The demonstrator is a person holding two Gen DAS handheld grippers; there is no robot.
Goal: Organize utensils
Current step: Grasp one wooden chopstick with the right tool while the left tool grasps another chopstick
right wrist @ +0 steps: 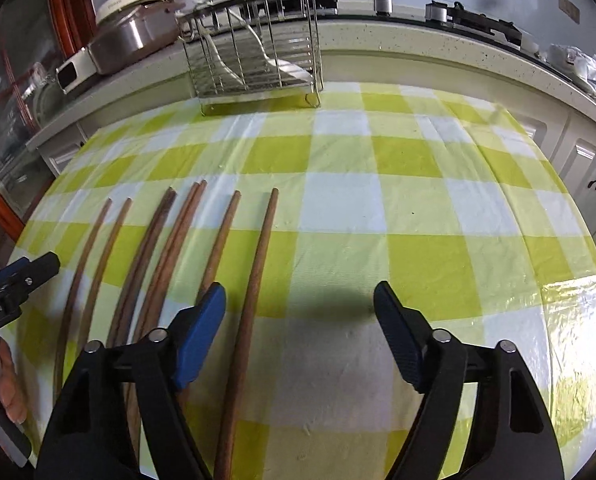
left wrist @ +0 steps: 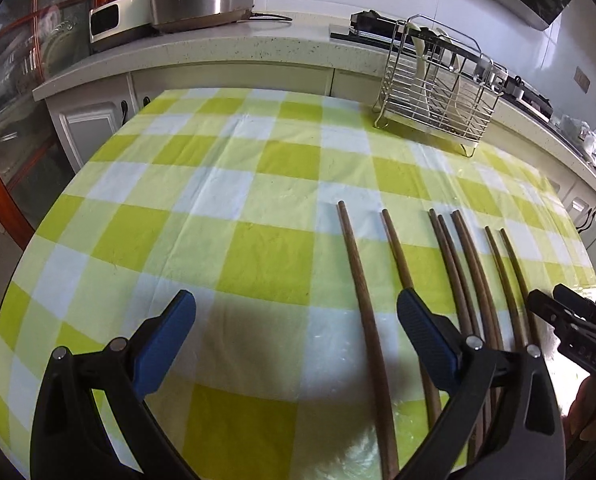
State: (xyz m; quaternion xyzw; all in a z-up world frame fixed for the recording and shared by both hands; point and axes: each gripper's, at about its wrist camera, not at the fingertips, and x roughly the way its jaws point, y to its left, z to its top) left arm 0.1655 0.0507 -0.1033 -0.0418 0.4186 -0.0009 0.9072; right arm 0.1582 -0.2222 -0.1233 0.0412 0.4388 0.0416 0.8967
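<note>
Several long brown wooden chopsticks lie side by side on the green-and-white checked tablecloth. My left gripper hangs open just above the cloth. The leftmost chopstick runs between its blue pads, and the one beside it passes under the right-hand pad. My right gripper is open too, with the rightmost chopstick lying between its pads, close to the left one. Neither gripper presses on anything. A wire utensil rack holding white spoons stands at the table's far edge.
Behind the table runs a speckled counter with a steel cooker and a stove top. White cabinets sit below it. A hand shows at the left edge of the right wrist view.
</note>
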